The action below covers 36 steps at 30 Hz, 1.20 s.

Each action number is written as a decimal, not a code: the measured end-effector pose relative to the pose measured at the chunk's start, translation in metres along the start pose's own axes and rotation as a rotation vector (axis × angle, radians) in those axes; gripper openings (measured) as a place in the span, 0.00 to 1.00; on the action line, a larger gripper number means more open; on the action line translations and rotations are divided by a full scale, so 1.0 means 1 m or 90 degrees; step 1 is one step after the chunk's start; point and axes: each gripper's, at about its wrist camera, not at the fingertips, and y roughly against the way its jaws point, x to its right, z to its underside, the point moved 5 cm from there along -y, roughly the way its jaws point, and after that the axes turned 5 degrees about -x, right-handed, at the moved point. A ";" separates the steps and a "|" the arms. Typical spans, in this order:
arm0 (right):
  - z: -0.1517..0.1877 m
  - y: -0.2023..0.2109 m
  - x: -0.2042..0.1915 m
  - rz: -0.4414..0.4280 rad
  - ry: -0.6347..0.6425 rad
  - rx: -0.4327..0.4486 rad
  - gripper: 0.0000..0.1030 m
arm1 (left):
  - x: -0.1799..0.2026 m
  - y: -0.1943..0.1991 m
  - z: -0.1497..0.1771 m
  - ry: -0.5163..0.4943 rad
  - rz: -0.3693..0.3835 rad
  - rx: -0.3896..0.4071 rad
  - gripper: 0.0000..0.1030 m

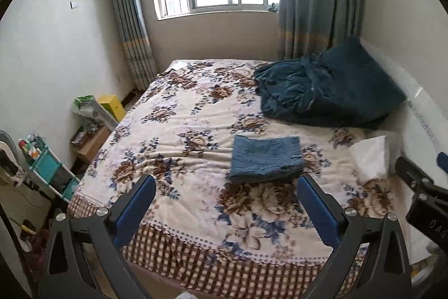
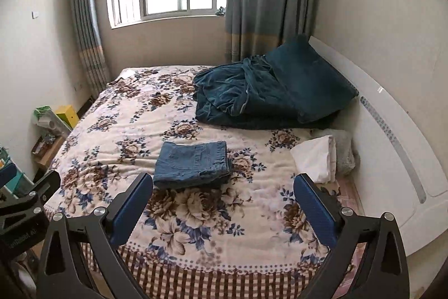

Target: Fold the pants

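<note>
The blue denim pants [image 1: 266,159] lie folded into a small flat rectangle on the flowered bedspread [image 1: 179,131], near the middle of the bed; they also show in the right wrist view [image 2: 193,164]. My left gripper [image 1: 226,181] is open and empty, held above the bed's near end, short of the pants. My right gripper [image 2: 224,180] is open and empty, also back from the pants, which lie ahead and a little to its left. Part of the right gripper shows at the right edge of the left wrist view [image 1: 420,187].
A dark teal blanket and pillow [image 1: 324,91] are heaped at the head of the bed by the white headboard [image 2: 392,131]. Folded white cloth [image 2: 316,159] lies on the right of the bed. A shelf cart [image 1: 47,170] and boxes [image 1: 112,105] stand along the left wall.
</note>
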 end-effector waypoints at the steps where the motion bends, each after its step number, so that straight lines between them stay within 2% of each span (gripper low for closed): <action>1: -0.001 -0.007 -0.001 0.004 -0.001 -0.004 0.99 | 0.001 -0.003 0.000 -0.001 0.005 -0.004 1.00; 8: 0.000 -0.038 -0.002 0.023 -0.005 -0.019 0.99 | 0.008 -0.031 -0.003 -0.010 -0.002 -0.025 1.00; 15: 0.002 -0.057 0.000 0.025 -0.007 -0.035 0.99 | 0.013 -0.040 -0.007 -0.012 -0.008 -0.028 1.00; 36: 0.007 -0.062 0.003 0.018 -0.011 -0.036 1.00 | 0.012 -0.040 -0.013 -0.007 -0.008 -0.016 1.00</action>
